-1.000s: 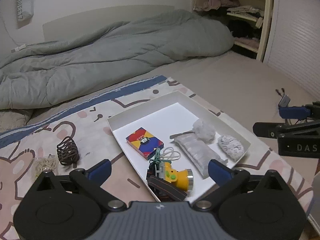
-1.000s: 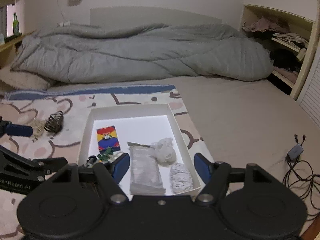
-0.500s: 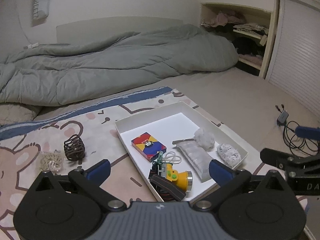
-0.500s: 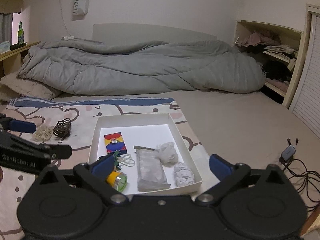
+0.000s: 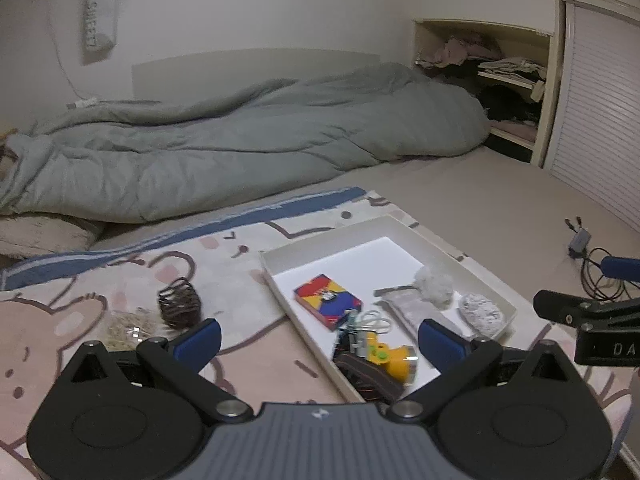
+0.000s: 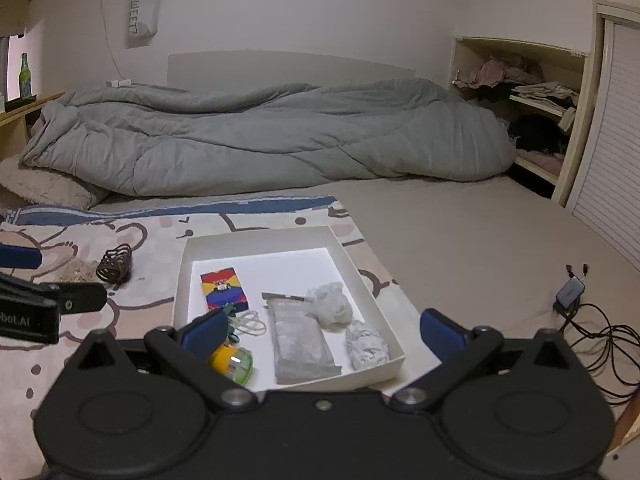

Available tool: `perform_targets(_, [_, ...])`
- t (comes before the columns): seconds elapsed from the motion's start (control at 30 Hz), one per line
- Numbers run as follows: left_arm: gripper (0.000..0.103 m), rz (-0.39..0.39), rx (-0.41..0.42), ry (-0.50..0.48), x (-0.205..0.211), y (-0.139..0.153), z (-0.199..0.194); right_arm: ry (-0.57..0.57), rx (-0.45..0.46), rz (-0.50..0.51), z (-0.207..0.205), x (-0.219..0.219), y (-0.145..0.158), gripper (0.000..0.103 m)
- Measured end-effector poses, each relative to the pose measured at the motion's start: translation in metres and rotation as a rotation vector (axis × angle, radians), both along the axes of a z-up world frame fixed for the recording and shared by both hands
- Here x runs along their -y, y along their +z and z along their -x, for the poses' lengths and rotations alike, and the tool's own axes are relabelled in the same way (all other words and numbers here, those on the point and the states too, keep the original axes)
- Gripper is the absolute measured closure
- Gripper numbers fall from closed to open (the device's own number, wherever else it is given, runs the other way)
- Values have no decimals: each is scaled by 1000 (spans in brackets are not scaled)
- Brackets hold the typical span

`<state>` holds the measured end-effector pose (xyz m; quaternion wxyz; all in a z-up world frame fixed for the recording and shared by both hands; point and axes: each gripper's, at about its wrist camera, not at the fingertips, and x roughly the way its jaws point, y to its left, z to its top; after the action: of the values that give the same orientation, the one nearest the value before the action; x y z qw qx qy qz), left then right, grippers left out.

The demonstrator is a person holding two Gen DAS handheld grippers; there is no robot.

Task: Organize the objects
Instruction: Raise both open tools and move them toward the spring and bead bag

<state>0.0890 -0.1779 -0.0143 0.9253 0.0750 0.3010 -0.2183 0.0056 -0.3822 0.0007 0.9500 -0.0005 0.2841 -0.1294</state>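
Note:
A white tray (image 6: 182,276) lies on a patterned blanket (image 6: 152,236). In it are a colourful card box (image 6: 223,289), a yellow headlamp (image 6: 232,362), a white cord loop (image 6: 250,323), a clear flat packet (image 6: 300,338) and two white wads (image 6: 332,305). Left of the tray lie a brown coiled hair clip (image 5: 178,307) and a heap of rubber bands (image 5: 128,326). My left gripper (image 5: 318,344) is open above the tray's near-left corner (image 5: 348,390). My right gripper (image 6: 322,334) stands wide open over the tray's near end, nothing between its fingers.
A grey duvet (image 6: 260,136) covers the far half of the bed. Black cables and a small adapter (image 6: 570,294) lie on the bare sheet at right. Shelves with clothes (image 6: 532,96) stand at the back right.
The right gripper's jaws have spread from half open to wide. Both grippers have drawn back from the tray, so more of the room shows. The headlamp lies in the tray.

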Motion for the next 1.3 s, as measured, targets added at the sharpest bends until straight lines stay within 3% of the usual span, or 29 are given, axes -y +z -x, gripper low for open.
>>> perform_targets(0.83, [0, -8, 35, 269, -136, 11, 11, 196, 42, 5, -37, -117, 10, 0])
perform_targets(1.3, [0, -18, 41, 355, -181, 14, 17, 266, 36, -3, -50, -159, 7, 0])
